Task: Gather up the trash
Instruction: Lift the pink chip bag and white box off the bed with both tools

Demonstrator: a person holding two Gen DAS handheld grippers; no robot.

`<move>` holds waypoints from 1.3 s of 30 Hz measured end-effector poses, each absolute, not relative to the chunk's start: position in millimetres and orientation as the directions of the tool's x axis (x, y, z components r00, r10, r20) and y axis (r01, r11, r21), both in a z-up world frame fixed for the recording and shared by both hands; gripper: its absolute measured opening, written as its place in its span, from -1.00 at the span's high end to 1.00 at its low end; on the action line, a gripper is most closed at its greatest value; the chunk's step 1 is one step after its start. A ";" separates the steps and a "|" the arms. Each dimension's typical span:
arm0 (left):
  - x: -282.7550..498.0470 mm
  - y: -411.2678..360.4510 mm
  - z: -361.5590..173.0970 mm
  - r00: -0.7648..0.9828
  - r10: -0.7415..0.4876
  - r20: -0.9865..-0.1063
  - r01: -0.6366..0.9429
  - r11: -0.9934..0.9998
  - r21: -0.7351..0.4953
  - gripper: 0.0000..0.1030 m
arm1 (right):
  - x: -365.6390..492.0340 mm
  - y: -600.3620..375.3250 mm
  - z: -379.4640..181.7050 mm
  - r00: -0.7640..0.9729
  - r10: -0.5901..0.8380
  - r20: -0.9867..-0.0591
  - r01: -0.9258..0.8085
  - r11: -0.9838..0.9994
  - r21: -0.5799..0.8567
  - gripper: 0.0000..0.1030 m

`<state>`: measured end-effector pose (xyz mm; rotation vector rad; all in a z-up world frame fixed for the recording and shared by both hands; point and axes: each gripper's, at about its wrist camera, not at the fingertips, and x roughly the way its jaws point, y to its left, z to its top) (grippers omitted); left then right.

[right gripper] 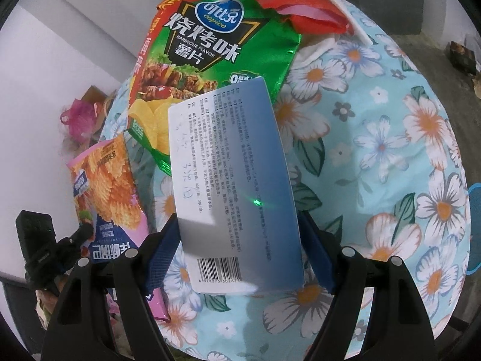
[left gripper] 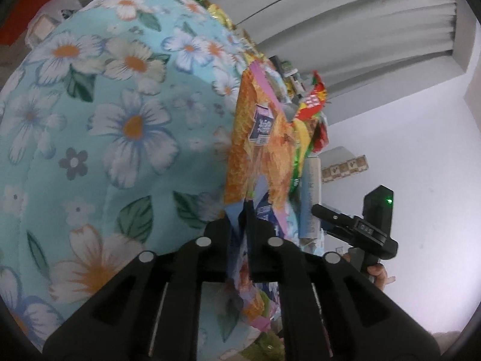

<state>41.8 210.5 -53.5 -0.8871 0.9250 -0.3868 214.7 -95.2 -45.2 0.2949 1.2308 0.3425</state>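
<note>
Carrying two pieces of trash at once seems to be the step in hand. The orange snack bag (left gripper: 264, 138) hangs pinched between the closed fingers of the left gripper (left gripper: 242, 222), beside the floral-covered surface (left gripper: 99, 126). The right gripper (right gripper: 240, 240) holds its fingers wide against both edges of a white printed box (right gripper: 237, 186), above the green chip bag (right gripper: 198, 69) still lying there. Next, both loads probably need a bin, but none is in view. The orange bag's lower end is blurred and hidden by the fingers.
</note>
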 end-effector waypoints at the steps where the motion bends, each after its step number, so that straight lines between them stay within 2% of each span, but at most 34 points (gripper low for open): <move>1: 42.7 211.6 -56.4 0.563 -0.637 -0.527 -0.082 0.592 -0.802 0.81 | 219.8 -98.3 -43.4 0.293 0.410 -0.864 -0.096 0.912 0.400 -0.47; 3: 45.8 213.8 -63.6 0.553 -0.638 -0.536 -0.111 0.582 -0.806 0.61 | 219.8 -94.1 -45.5 0.291 0.408 -0.865 -0.094 0.912 0.399 -0.47; 8: 47.9 211.4 -69.3 0.544 -0.635 -0.549 -0.116 0.590 -0.799 0.44 | 219.9 -95.7 -47.7 0.287 0.404 -0.868 -0.094 0.914 0.395 -0.47; 17: 49.2 191.6 -58.4 0.541 -0.547 -0.638 -0.060 0.732 -0.679 0.40 | 217.6 -92.5 -57.1 0.273 0.386 -0.881 -0.090 0.922 0.376 -0.47; 23: 47.2 182.9 -54.0 0.553 -0.496 -0.670 -0.037 0.788 -0.614 0.44 | 216.2 -91.5 -58.3 0.280 0.378 -0.882 -0.092 0.926 0.367 -0.47; 26: 46.3 179.4 -51.9 0.555 -0.475 -0.683 -0.017 0.814 -0.581 0.47 | 214.4 -89.7 -58.4 0.285 0.362 -0.888 -0.092 0.932 0.350 -0.39; 33: 44.5 174.4 -48.0 0.567 -0.435 -0.700 0.014 0.854 -0.520 0.68 | 214.1 -86.0 -55.7 0.288 0.355 -0.889 -0.104 0.935 0.339 -0.38; 39: 42.0 173.8 -44.3 0.582 -0.443 -0.682 0.042 0.854 -0.519 0.83 | 211.0 -82.9 -51.0 0.297 0.355 -0.886 -0.108 0.935 0.339 -0.38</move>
